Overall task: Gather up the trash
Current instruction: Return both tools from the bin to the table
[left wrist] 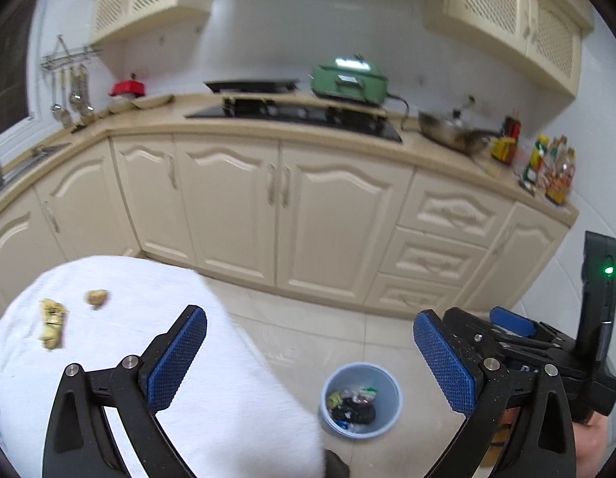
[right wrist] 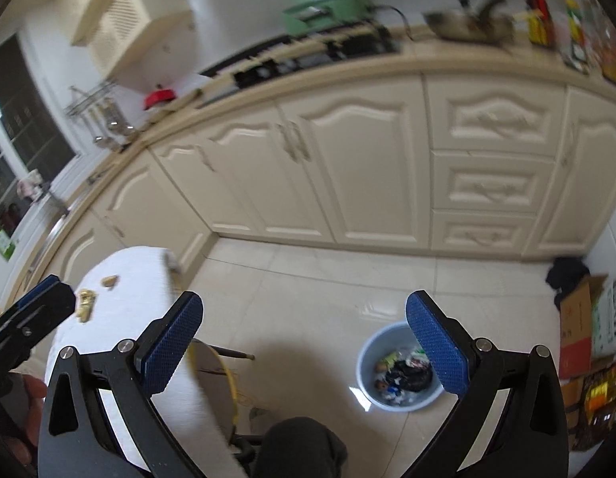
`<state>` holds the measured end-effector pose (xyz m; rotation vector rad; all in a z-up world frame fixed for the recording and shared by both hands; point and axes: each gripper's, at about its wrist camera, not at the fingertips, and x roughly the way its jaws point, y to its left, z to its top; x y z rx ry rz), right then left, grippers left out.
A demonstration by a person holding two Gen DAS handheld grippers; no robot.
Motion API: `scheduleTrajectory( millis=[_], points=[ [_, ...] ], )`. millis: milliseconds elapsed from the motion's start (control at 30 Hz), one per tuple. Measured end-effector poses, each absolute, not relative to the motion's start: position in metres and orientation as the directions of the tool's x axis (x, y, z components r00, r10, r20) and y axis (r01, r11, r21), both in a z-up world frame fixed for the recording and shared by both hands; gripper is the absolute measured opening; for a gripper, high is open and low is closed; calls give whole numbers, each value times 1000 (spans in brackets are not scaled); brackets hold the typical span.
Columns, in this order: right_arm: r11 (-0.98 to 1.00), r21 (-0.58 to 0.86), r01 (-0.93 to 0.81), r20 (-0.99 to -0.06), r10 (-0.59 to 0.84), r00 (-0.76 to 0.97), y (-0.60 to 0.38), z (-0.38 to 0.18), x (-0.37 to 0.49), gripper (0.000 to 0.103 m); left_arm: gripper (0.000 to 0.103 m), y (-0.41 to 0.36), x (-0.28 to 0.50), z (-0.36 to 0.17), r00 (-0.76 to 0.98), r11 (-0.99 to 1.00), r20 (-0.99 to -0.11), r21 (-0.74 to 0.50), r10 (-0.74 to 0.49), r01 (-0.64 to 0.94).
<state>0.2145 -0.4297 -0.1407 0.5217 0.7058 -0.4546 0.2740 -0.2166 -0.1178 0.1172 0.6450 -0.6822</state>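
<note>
A round table with a white cloth [left wrist: 156, 358] holds two yellowish scraps: a long peel-like piece [left wrist: 51, 322] and a small lump [left wrist: 97, 297], both at the far left. They also show in the right wrist view, the long piece [right wrist: 86, 303] and the lump [right wrist: 110, 281]. A grey-blue bin [left wrist: 359, 398] with wrappers inside stands on the floor to the table's right; it also shows in the right wrist view [right wrist: 399, 366]. My left gripper [left wrist: 310, 358] is open and empty above the table edge. My right gripper [right wrist: 304, 342] is open and empty above the floor near the bin.
Cream kitchen cabinets [left wrist: 288, 199] line the back with a stove [left wrist: 296, 113], green cooker [left wrist: 348, 77] and wok [left wrist: 451, 129] on the counter. Cardboard boxes [right wrist: 583, 326] stand at the right wall. A yellow-rimmed stool [right wrist: 216, 374] sits beside the table. Tiled floor [right wrist: 308, 290] surrounds the bin.
</note>
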Motion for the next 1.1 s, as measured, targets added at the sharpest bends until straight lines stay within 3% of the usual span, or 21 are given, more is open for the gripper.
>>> scheduleTrajectory(
  millis=[267, 600, 900, 1100],
  points=[
    [862, 228, 453, -643, -216, 735, -356, -89, 250, 103, 102, -99, 242, -96, 697, 847, -511, -129, -502, 516],
    [951, 140, 274, -573, -148, 806, -252, -56, 306, 103, 102, 25, 199, -85, 814, 932, -456, -129, -359, 338],
    [982, 112, 151, -571, -61, 819, -192, -59, 354, 103, 102, 54, 195, -101, 858, 965, -442, -120, -261, 232],
    [989, 85, 119, -602, -44, 797, -184, -79, 391, 103, 102, 35, 235, -125, 832, 973, -507, -89, -227, 211]
  ],
)
